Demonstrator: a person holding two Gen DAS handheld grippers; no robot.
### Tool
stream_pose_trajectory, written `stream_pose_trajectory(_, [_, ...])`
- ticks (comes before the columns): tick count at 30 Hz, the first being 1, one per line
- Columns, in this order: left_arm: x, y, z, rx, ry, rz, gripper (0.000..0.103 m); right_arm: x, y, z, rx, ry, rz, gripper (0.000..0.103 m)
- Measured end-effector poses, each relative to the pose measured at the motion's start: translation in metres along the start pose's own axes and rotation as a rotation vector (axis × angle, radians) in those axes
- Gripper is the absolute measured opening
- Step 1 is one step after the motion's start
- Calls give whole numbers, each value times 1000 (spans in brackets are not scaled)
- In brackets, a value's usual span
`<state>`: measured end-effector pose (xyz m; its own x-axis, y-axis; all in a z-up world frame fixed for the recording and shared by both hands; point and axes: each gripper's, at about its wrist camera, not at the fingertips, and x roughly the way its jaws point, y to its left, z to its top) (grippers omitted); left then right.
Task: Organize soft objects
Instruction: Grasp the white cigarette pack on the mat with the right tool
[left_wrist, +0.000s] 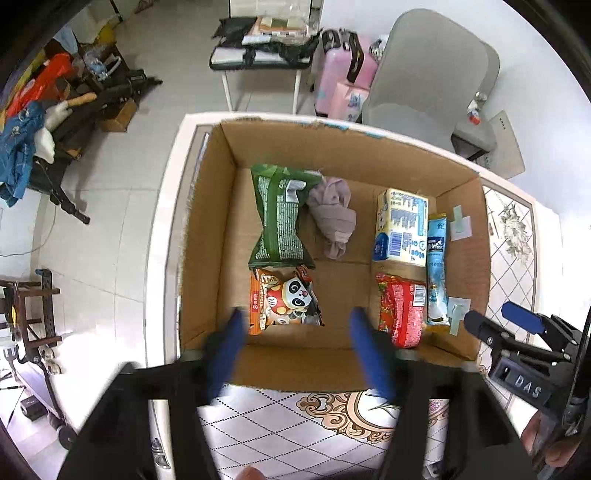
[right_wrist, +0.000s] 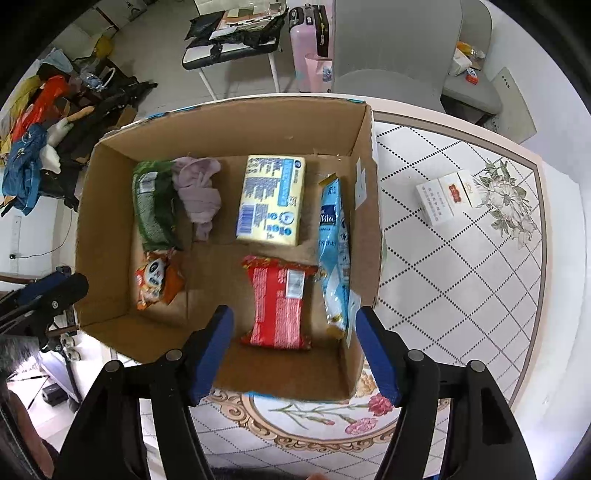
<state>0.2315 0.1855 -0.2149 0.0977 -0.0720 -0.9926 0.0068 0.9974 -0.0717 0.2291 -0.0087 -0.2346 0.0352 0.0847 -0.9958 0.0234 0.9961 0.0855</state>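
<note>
Both blue-padded grippers hover above an open brown cardboard box (left_wrist: 332, 147) on a floral-patterned table (right_wrist: 461, 258), each spread wide and holding nothing: left gripper (left_wrist: 295, 350), right gripper (right_wrist: 295, 350). Inside lie a green snack bag (left_wrist: 280, 218), a crumpled mauve cloth (left_wrist: 332, 214), a yellow tissue pack (right_wrist: 271, 199) and a red packet (right_wrist: 280, 302). Only the right view shows a small white carton (right_wrist: 447, 197) on the table outside the box.

Bright even daylight, fisheye-bent edges, left tongs (left_wrist: 297, 332) motion-blurred.
</note>
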Motion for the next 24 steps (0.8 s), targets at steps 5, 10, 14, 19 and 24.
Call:
stream_pose_trajectory(5, [-18,-2,-13,7,-69,35,96,-19,10,-18,0,-37,25,95])
stream_pose_trajectory(10, [-38,-4,-24,17,-132,53,100,-34,13,-34,25,-62,49,97])
stream_pose_trajectory(14, [-46,-8,-27,7,-154,46,100,-41,-5,-39,98,-80,83,97])
stream_pose_trajectory(19, [-36,-22,-21,11,-141,70,100,-41,-67,-31,297,-105,112,97])
stream_pose_trajectory(24, [1,-41,-1,-29,-79,70,100,-11,-152,-3,530,-73,152,97])
